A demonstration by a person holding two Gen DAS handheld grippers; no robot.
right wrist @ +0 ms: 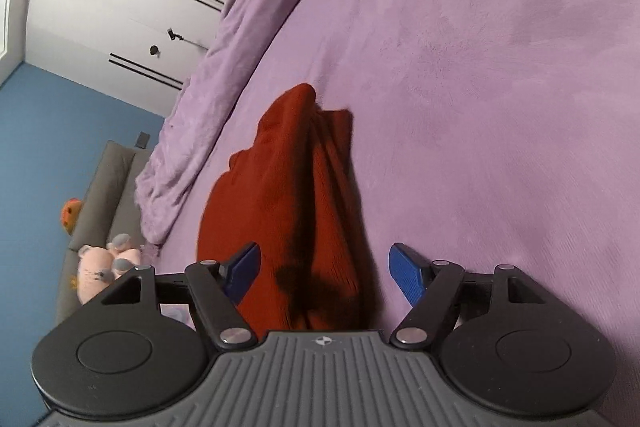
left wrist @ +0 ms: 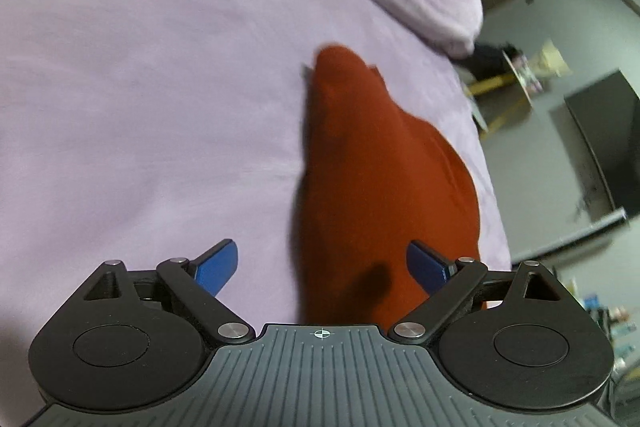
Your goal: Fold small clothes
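Red garment (left wrist: 368,163) lies bunched on the lilac bedsheet (left wrist: 140,87), a long tapered heap running away from both cameras, and both tools are poised right at its near end. It looks like a soft knit with a fine ribbed weave in the right wrist view (right wrist: 296,195), light and floppy by my reckoning, so it should drape and sag the instant it's lifted and won't hold a crease without being pressed flat. Left gripper (left wrist: 324,267) has its blue fingers (left wrist: 218,265) spread wide, nothing between them but cloth lying below; right gripper (right wrist: 324,269) is the same story, blue pads (right wrist: 406,277) parted with the folds sitting between and beneath them, not pinched. The sheet is plush and matte, likely to cling a little to the knit. Best grab, I'd say, is a hem or corner at the near edge, one per tool, rather than the thick middle ridge. A rumpled duvet (right wrist: 224,67) lies just beside the garment.
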